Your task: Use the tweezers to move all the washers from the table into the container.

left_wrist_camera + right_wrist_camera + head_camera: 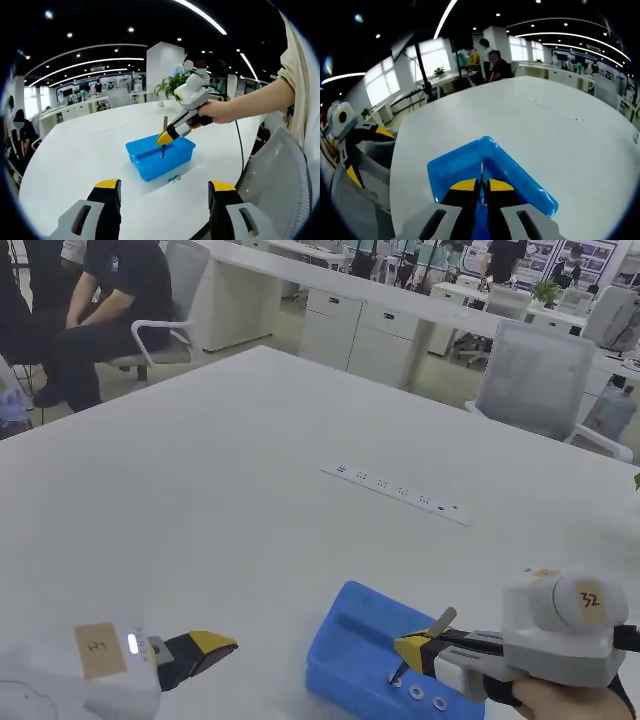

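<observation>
The left tool [212,655] hangs over the white table [250,490] with jaws wide apart, the blue rectangular plastic container [335,660] has two small metal washers [173,179] on the table just beside it, and the right tool [408,650] clamps thin metal tweezers [441,622] pointing down into the container.

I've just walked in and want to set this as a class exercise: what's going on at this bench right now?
A person works with two handheld grippers. The right gripper is shut on the tweezers, whose tips point down into the blue container. Two washers lie on the white table just beside the container. The left gripper hangs open off to the side, holding nothing.
</observation>
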`<state>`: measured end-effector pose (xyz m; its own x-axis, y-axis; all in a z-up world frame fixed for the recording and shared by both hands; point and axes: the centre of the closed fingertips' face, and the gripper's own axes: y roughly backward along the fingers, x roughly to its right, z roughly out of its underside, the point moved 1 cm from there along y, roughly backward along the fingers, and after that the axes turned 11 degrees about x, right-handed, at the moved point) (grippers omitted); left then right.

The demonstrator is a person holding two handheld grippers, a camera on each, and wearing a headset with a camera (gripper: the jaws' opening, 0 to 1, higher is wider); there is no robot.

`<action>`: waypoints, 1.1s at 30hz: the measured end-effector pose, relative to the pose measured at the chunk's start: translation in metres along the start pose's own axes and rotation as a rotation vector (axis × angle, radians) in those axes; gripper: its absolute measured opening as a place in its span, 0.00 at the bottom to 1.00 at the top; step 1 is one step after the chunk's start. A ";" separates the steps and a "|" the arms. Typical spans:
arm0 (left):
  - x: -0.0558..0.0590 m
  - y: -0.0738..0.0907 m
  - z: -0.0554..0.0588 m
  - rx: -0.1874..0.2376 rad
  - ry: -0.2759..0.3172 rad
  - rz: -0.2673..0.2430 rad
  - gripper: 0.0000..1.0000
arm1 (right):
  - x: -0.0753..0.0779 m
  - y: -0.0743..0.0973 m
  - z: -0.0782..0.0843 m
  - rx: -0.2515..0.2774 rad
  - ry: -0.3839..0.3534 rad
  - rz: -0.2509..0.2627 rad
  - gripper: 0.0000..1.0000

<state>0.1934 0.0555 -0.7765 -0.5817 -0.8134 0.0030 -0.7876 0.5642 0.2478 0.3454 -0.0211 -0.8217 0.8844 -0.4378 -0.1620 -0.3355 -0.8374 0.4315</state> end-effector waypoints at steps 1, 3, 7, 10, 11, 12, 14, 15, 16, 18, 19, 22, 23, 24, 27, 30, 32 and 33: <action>0.000 0.000 0.000 -0.001 0.000 0.001 0.71 | 0.001 0.000 0.001 -0.002 -0.001 0.001 0.03; 0.000 0.000 0.000 -0.001 -0.002 0.002 0.71 | 0.002 -0.001 0.002 -0.005 -0.001 0.003 0.03; 0.000 0.000 0.000 -0.004 -0.004 0.003 0.71 | 0.000 -0.002 0.002 -0.013 -0.021 -0.008 0.03; 0.001 0.000 0.001 -0.007 -0.004 0.006 0.71 | -0.002 -0.003 0.001 -0.012 -0.023 -0.014 0.04; 0.001 0.000 0.001 -0.008 -0.004 0.006 0.71 | -0.002 -0.003 0.001 -0.010 -0.024 -0.015 0.04; 0.001 0.000 0.001 -0.008 -0.004 0.006 0.71 | -0.003 -0.002 0.000 -0.004 -0.028 -0.018 0.04; 0.000 0.000 0.001 -0.007 -0.003 0.005 0.71 | -0.005 -0.001 -0.002 0.002 -0.031 -0.019 0.04; 0.000 0.000 0.001 -0.006 -0.002 0.004 0.71 | -0.007 0.000 -0.003 0.004 -0.026 -0.020 0.04; 0.000 0.000 0.001 -0.005 -0.002 0.004 0.71 | -0.008 0.001 -0.004 0.006 -0.022 -0.019 0.04; 0.001 0.000 0.001 -0.007 -0.002 0.005 0.71 | -0.009 0.004 -0.007 0.013 -0.019 -0.020 0.04; 0.001 0.000 0.001 -0.008 -0.003 0.006 0.71 | -0.010 0.005 -0.008 0.018 -0.019 -0.020 0.04; 0.001 0.000 0.001 -0.009 -0.004 0.007 0.71 | -0.013 0.010 -0.014 0.039 -0.019 -0.023 0.04; 0.001 0.000 0.001 -0.008 -0.004 0.007 0.71 | -0.014 0.012 -0.015 0.043 -0.017 -0.024 0.04; 0.001 0.000 0.001 -0.008 -0.003 0.008 0.71 | -0.015 0.013 -0.017 0.046 -0.015 -0.024 0.04; 0.002 0.000 0.001 -0.008 -0.005 0.011 0.71 | -0.019 0.019 -0.022 0.064 -0.012 -0.026 0.04; 0.002 0.000 0.001 -0.010 -0.007 0.013 0.71 | -0.021 0.024 -0.026 0.079 -0.013 -0.028 0.04; 0.003 0.000 0.001 -0.010 -0.005 0.014 0.71 | -0.023 0.027 -0.030 0.093 -0.016 -0.029 0.04; 0.003 0.000 0.001 -0.010 -0.006 0.015 0.71 | -0.023 0.028 -0.031 0.096 -0.017 -0.030 0.04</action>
<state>0.1917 0.0533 -0.7777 -0.5943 -0.8042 0.0011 -0.7769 0.5745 0.2576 0.3258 -0.0243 -0.7784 0.8893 -0.4165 -0.1887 -0.3389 -0.8774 0.3395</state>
